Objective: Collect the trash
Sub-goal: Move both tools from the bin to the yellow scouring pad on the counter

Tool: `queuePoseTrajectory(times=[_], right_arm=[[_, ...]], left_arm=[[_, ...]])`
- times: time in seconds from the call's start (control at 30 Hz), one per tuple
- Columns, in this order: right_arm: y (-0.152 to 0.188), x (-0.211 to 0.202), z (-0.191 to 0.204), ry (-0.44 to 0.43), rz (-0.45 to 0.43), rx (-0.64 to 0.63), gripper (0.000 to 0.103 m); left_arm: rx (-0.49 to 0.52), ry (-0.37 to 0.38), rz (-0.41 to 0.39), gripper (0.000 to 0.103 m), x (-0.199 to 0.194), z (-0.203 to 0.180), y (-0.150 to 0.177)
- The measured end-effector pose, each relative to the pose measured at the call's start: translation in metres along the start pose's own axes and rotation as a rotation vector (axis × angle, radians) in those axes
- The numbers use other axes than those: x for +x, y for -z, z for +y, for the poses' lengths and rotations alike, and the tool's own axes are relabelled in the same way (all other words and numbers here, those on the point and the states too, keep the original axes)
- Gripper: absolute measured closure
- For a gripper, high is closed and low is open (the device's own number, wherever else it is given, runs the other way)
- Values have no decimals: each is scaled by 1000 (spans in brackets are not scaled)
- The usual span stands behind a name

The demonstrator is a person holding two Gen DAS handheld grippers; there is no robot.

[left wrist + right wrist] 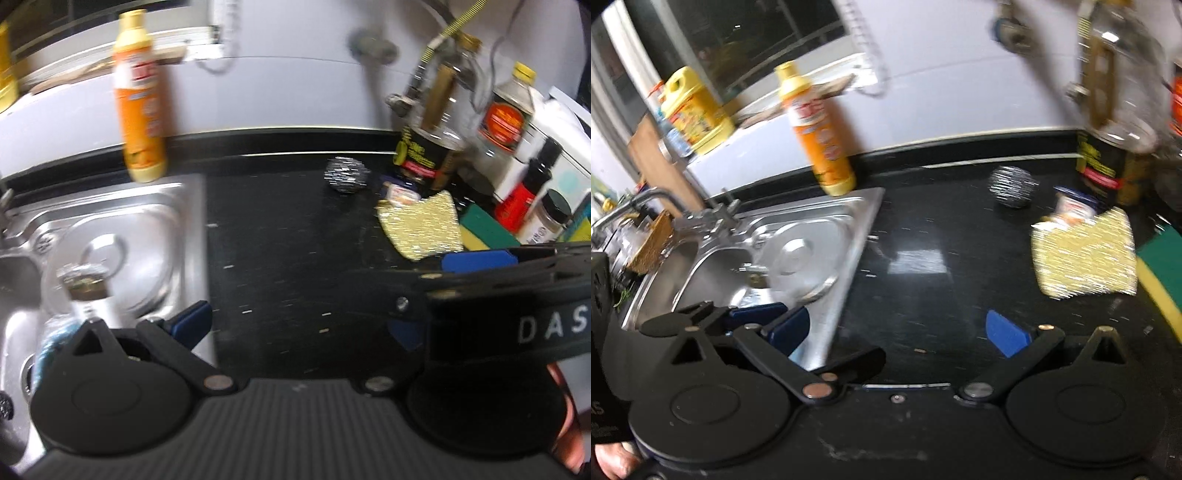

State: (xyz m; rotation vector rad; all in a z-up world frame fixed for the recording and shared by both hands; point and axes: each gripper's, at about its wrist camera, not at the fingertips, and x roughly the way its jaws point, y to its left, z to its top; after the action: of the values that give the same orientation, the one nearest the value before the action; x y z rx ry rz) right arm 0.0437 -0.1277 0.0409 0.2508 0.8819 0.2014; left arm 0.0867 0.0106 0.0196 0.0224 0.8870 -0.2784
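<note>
On the black counter point(923, 236), one steel scourer point(1012, 186), one gold scrub pad point(1086, 254), one wrapper point(1073, 208); both grippers point(295, 325) point(905, 328) spread apart, empty.

I see a black worktop point(923, 229) carrying a steel scourer point(1012, 186), a yellow scrub cloth point(1086, 258), a small wrapper point(1073, 208) and a green-yellow sponge point(484, 229).

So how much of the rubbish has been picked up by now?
Nothing looks collected yet, and no bin is in view. Both grippers, left and right, are open and empty above the black counter. Left to gather: a small crumpled wrapper beside the yellow scrub cloth, and what seems to be a foil-topped cup in the sink. Blur hides finer detail.
</note>
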Motion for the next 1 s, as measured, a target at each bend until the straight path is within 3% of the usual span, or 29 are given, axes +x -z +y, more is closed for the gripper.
queuePoseTrajectory(times=[0.43, 0.67, 1.0], right_arm=[[-2, -17, -134, 55, 21, 112, 0], [-18, -14, -189, 87, -23, 145, 1], [-48, 16, -198, 65, -41, 62, 23]], left_arm=[[80, -21, 49, 0, 53, -97, -24], [24, -51, 62, 0, 88, -119, -38], [-55, -85, 69, 0, 135, -123, -47]])
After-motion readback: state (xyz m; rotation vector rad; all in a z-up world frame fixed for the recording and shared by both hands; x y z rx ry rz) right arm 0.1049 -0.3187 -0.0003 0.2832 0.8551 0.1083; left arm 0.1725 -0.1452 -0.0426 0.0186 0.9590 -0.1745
